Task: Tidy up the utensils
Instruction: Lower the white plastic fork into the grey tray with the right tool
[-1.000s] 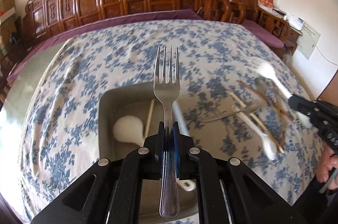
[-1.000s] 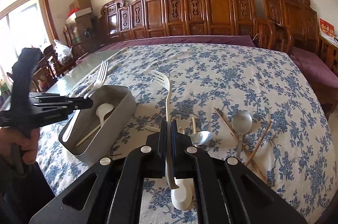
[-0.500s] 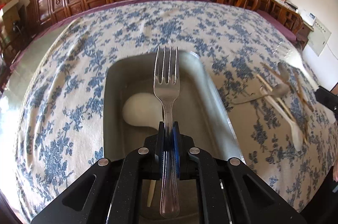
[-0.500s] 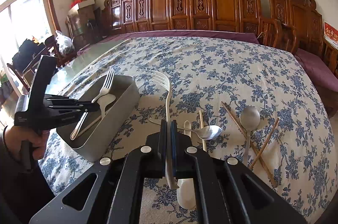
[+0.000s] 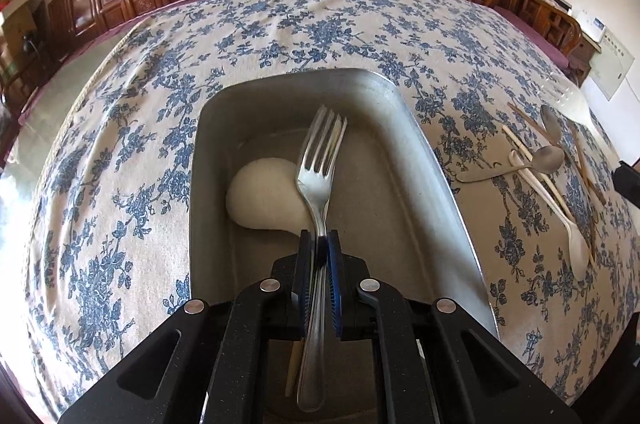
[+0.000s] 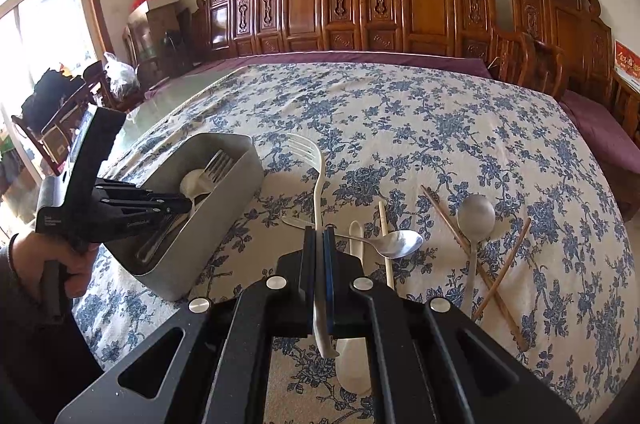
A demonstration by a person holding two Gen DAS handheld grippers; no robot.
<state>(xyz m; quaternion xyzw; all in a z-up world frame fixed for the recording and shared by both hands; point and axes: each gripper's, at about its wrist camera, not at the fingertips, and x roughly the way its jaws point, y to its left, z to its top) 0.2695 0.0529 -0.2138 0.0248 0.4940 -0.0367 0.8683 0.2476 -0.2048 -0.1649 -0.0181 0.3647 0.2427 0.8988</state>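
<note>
My left gripper [image 5: 320, 244] is shut on the handle of a metal fork [image 5: 320, 160]. The fork leans to the right, with its tines low inside the grey metal tray [image 5: 424, 144]. A white spoon [image 5: 260, 196] lies on the tray floor just left of the fork. In the right wrist view the left gripper [image 6: 180, 204] reaches into the tray [image 6: 208, 236] from the left, held by a hand. My right gripper [image 6: 319, 236] is shut on a white plastic fork [image 6: 318, 184], which it holds above the floral cloth to the right of the tray.
Loose on the cloth right of the tray lie a shiny metal spoon [image 6: 400, 242], a grey spoon [image 6: 476, 214], brown chopsticks [image 6: 452, 224], a pale chopstick [image 6: 385, 244] and a white spoon [image 6: 354, 364]. Carved wooden chairs [image 6: 400, 4] line the far edge.
My left gripper has come down into the tray with the metal fork, and the fork has tipped from straight to leaning right. The right gripper has hardly moved.
</note>
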